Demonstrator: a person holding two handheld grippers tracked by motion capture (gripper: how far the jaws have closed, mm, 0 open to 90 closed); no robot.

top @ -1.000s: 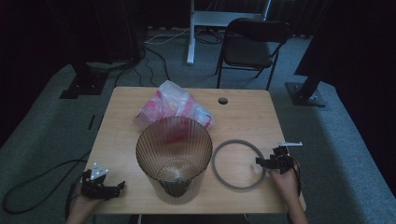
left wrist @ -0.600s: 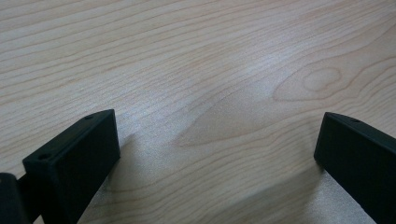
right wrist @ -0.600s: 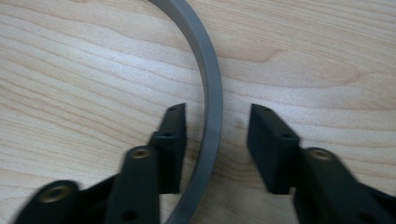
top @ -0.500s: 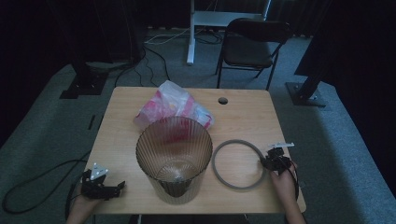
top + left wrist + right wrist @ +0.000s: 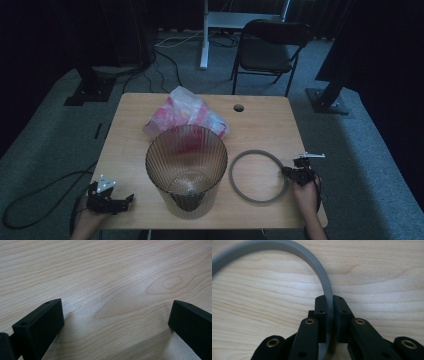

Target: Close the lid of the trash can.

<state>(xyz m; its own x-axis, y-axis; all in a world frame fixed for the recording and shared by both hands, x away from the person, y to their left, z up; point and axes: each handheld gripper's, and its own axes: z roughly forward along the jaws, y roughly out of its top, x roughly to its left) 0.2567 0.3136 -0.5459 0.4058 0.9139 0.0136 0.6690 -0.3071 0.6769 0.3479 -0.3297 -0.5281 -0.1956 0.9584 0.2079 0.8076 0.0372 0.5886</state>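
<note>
- Grey ring [image 5: 322, 277]: lying flat on the wooden table [image 5: 260, 125], just right of the ribbed bin [image 5: 186, 170]; its right-hand arc is sitting between the jaws of the right gripper [image 5: 329, 312].
- Right gripper: jaws have just been closing and are now pressing on the ring's thin band from both sides, one jaw inside the loop and one outside. In the high view this gripper [image 5: 296, 172] is sitting at the ring's [image 5: 258, 176] right edge, with the hand coming in from below.
- Step in hand, as I judge it: taking hold of the ring; the grasp looks made, the lift not yet begun, since the ring is lying flush on the wood.
- Next move likely calling for a straight lift, keeping the band level so it is not twisting in the pinch; if it is meant for the bin's rim, it will need carrying left and lining up over the opening.
- Left gripper [image 5: 111, 199]: resting at the near left corner, jaws standing wide with bare table between them [image 5: 117, 310], holding nothing.
- Crumpled pink-and-white plastic bag [image 5: 185, 114] lying behind the bin, partly hidden by its rim.
- Hard to make out: the room is dim; whether anything is lying in the bin's bottom, I cannot tell. The ring's near part is cut off by the right gripper's own body.
</note>
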